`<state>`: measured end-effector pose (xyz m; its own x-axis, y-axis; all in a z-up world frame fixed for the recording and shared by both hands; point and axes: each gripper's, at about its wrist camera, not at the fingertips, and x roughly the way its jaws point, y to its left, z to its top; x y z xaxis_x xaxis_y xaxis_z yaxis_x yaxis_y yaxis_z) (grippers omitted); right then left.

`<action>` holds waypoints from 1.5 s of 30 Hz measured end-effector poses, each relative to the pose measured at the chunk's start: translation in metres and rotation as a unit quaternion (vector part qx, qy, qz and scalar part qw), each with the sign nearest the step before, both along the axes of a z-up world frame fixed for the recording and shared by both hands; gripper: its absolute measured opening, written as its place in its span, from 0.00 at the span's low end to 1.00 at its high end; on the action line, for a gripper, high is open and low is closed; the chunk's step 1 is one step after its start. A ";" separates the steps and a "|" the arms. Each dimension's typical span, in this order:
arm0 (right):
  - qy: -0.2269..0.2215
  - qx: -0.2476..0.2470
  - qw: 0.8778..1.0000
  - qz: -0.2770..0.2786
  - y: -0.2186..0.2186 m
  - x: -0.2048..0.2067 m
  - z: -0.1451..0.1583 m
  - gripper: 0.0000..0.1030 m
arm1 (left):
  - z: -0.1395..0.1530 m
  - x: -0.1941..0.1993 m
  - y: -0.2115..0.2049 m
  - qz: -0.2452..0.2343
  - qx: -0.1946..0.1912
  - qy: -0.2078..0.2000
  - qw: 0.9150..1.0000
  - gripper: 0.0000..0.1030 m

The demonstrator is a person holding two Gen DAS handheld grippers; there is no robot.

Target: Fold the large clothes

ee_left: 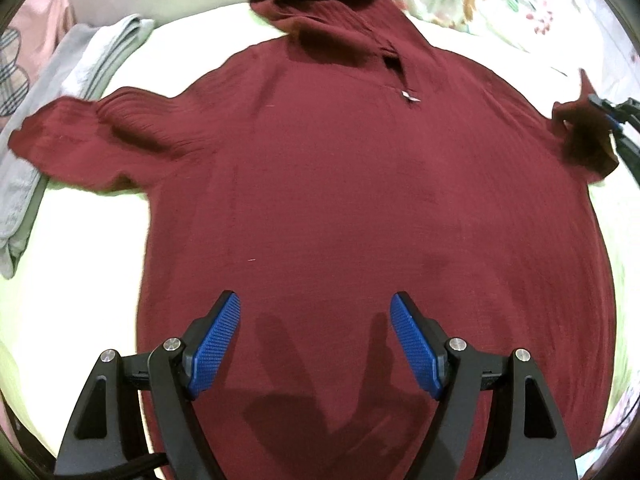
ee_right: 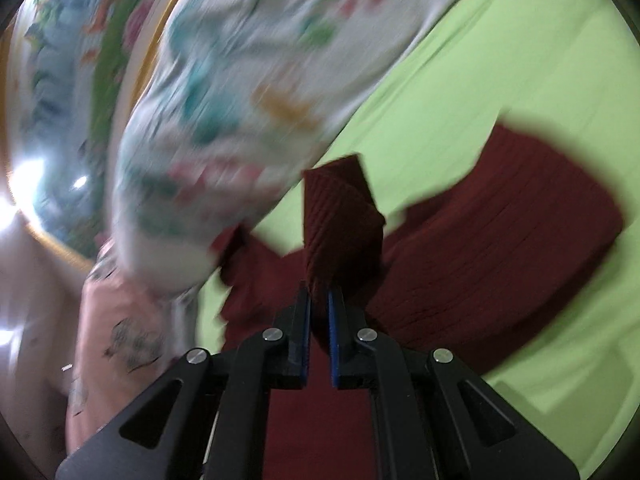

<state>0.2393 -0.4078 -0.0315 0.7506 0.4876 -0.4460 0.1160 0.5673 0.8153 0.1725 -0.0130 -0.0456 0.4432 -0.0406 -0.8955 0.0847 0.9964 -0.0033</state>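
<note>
Nearest in the left wrist view, the left gripper [ee_left: 316,344] hangs over the lower body of the maroon hoodie [ee_left: 360,208] with its blue fingers [ee_left: 214,344] spread wide and nothing between them; only their shadow falls on the cloth. The hoodie lies face up and mostly flat on the bed [ee_left: 80,260], covered in a light green sheet, hem toward the camera and hood [ee_left: 320,4] away from it. Its left sleeve [ee_left: 80,136] stretches out across a folded grey garment [ee_left: 60,80] at the side. At the far right edge the right gripper [ee_left: 612,120] has the other sleeve's cuff [ee_left: 584,136]. The right wrist view confirms it: the right gripper [ee_right: 319,312] is closed tight on the ribbed cuff [ee_right: 340,216], which stands up between the narrow fingers, the rest of that sleeve [ee_right: 500,248] trailing over the green sheet. Beyond sits a patterned pillow [ee_right: 240,92], blurred. The step in hand looks like bringing this sleeve in across the chest. To do it well, the cuff should be carried low and level so the sleeve lays over without twisting, folding at the shoulder seam, and stopping short of the opposite edge. The free left gripper would help by pressing the body down so the hoodie does not slide or bunch on the soft bed.
</note>
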 end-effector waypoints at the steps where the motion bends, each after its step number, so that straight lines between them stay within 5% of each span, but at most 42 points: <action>1: -0.002 0.023 0.999 0.022 0.027 0.006 -0.006 0.07 | 0.001 -0.001 0.007 0.006 -0.003 -0.001 1.000 0.76; 10: 0.006 0.141 0.981 0.137 0.211 0.071 -0.049 0.07 | -0.001 0.000 0.053 0.055 -0.027 -0.008 0.998 0.76; 16: 0.033 0.128 0.972 0.195 0.288 0.094 -0.075 0.08 | 0.000 0.006 0.076 0.067 -0.045 -0.017 0.997 0.76; 18: 0.049 0.118 0.969 0.210 0.299 0.095 -0.082 0.12 | 0.000 0.009 0.079 0.066 -0.048 -0.021 0.996 0.76; 20: 0.069 0.110 0.967 0.220 0.304 0.094 -0.087 0.27 | -0.002 0.016 0.081 0.065 -0.052 -0.022 0.996 0.76; 23: 0.054 0.103 0.969 0.217 0.294 0.085 -0.081 0.34 | -0.002 0.031 0.084 0.064 -0.073 -0.025 0.995 0.76; 32: 0.013 0.020 0.990 0.139 0.202 0.026 -0.035 0.34 | -0.012 0.117 0.076 0.061 -0.132 -0.020 0.989 0.74; 34: 0.016 -0.016 0.995 0.093 0.167 0.006 -0.028 0.34 | -0.013 0.131 0.080 0.072 -0.138 -0.027 0.987 0.66; 35: 0.019 -0.030 0.997 0.072 0.158 0.001 -0.024 0.34 | -0.013 0.136 0.082 0.074 -0.144 -0.031 0.986 0.52; 36: 0.022 -0.042 0.998 0.052 0.144 -0.005 -0.022 0.34 | -0.013 0.140 0.083 0.073 -0.150 -0.038 0.985 0.21; 37: 0.029 -0.059 0.998 0.022 0.125 -0.013 -0.020 0.34 | -0.016 0.144 0.083 0.065 -0.156 -0.036 0.985 0.03; 41: 0.056 -0.124 0.990 -0.041 0.082 -0.017 -0.010 0.34 | -0.002 0.134 0.083 0.055 -0.162 -0.070 0.983 0.03; 45: 0.096 -0.164 0.980 -0.061 0.046 0.004 -0.017 0.34 | -0.004 0.124 0.106 0.097 -0.162 -0.076 0.979 0.03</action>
<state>0.2434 -0.3622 -0.0481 0.6813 0.2055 -0.7026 0.3328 0.7679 0.5473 0.2969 0.0930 -0.0498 0.5986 -0.2128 -0.7722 -0.0825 0.9426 -0.3237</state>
